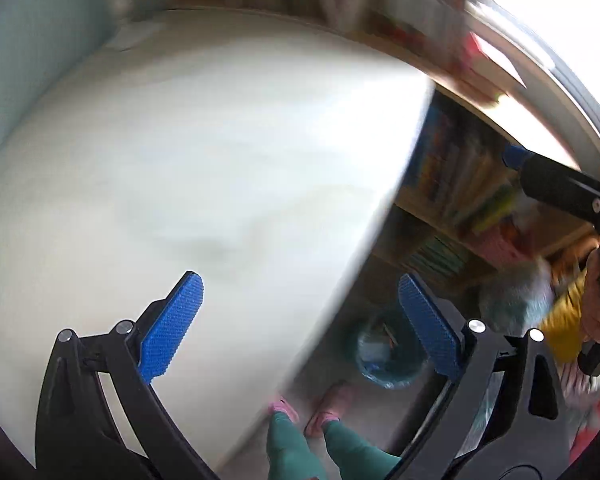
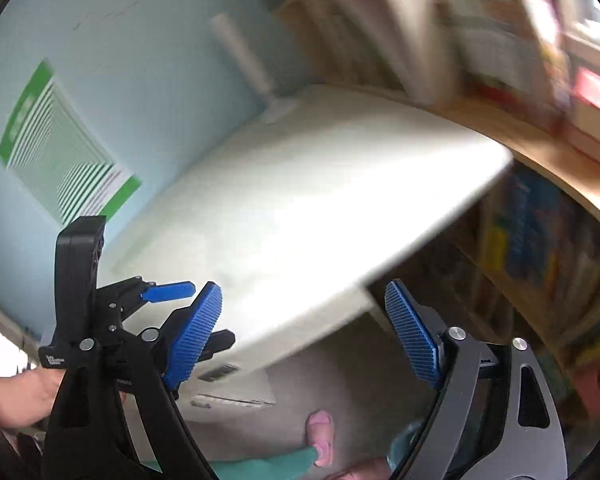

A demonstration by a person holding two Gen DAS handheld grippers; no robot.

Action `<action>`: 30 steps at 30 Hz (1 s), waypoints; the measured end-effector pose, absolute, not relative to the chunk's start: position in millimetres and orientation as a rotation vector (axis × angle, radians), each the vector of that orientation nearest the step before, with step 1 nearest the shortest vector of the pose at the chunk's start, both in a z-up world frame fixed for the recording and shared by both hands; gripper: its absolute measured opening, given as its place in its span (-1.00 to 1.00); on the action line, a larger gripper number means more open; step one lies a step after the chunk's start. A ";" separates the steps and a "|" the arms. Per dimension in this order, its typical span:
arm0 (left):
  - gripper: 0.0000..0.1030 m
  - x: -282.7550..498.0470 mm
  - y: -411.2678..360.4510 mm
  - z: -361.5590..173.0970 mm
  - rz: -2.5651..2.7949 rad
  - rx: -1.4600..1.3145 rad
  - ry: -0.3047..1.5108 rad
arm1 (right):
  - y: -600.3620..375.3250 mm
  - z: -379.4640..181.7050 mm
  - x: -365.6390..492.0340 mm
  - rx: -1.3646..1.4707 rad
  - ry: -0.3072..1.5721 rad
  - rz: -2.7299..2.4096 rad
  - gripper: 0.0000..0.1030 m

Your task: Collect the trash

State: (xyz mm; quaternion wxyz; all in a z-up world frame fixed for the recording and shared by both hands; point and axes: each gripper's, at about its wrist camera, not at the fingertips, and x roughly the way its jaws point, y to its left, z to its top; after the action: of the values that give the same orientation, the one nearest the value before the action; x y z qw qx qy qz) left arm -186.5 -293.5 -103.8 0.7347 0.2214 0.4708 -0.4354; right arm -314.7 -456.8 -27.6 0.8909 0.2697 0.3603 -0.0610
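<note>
In the left wrist view my left gripper (image 1: 300, 320) is open with nothing between its blue pads (image 1: 172, 328), held above the right edge of a white table (image 1: 180, 160). Below it on the floor stands a waste bin with a blue liner (image 1: 384, 356) and some scraps inside. My right gripper (image 2: 304, 332) is open and empty too, over the table's near corner. One finger of the right gripper (image 1: 556, 188) reaches in from the right, held by a hand (image 1: 596, 312). A blurred pale crumpled thing (image 1: 516, 300) shows beside the bin.
A wooden bookshelf (image 1: 460, 184) full of books stands right of the table. The person's feet in pink slippers (image 1: 328, 412) are on the floor by the bin. A green poster (image 2: 60, 148) hangs on the pale blue wall, and a white roll (image 2: 244, 52) stands at the table's far end.
</note>
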 end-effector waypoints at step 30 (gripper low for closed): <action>0.86 8.5 3.8 -52.2 -0.261 0.007 0.945 | -230.5 -12.3 -27.8 0.323 0.839 0.446 0.67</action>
State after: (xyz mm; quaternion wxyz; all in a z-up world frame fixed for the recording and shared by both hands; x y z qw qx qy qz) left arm 8.5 3.8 -52.2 0.8822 0.0032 0.4538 -0.1254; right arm -27.8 -230.5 -12.3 0.8767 0.1547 0.4020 0.2140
